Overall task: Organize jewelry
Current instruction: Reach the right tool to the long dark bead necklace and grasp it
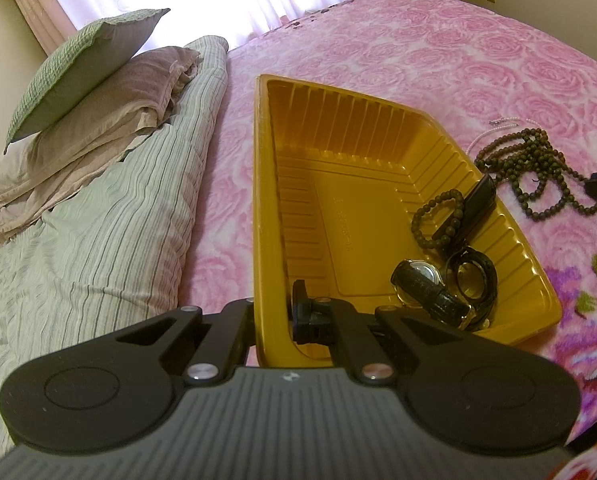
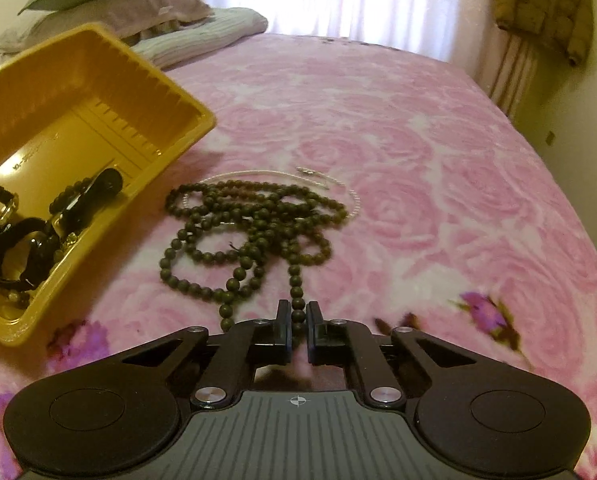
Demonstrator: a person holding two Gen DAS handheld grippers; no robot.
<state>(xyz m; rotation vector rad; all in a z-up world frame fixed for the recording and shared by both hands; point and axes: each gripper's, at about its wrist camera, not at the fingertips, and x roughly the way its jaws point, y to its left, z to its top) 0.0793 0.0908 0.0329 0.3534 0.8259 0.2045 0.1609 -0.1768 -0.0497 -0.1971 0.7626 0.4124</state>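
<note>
Approx. halfway: left gripper [image 1: 274,312] is clamping the rim of the yellow ribbed plastic tray [image 1: 382,128] w/ watches & a bracelet lying inside, right gripper [image 2: 298,322] is pinching the long dark wooden bead strand [image 2: 250,232] between its fingers, white pearl necklace [image 2: 338,184] beyond them is waiting.

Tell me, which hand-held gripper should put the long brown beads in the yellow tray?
The right hand-held gripper: it is already shut on the long brown beads. The left hand-held gripper is busy clamping the yellow tray rim.
</note>
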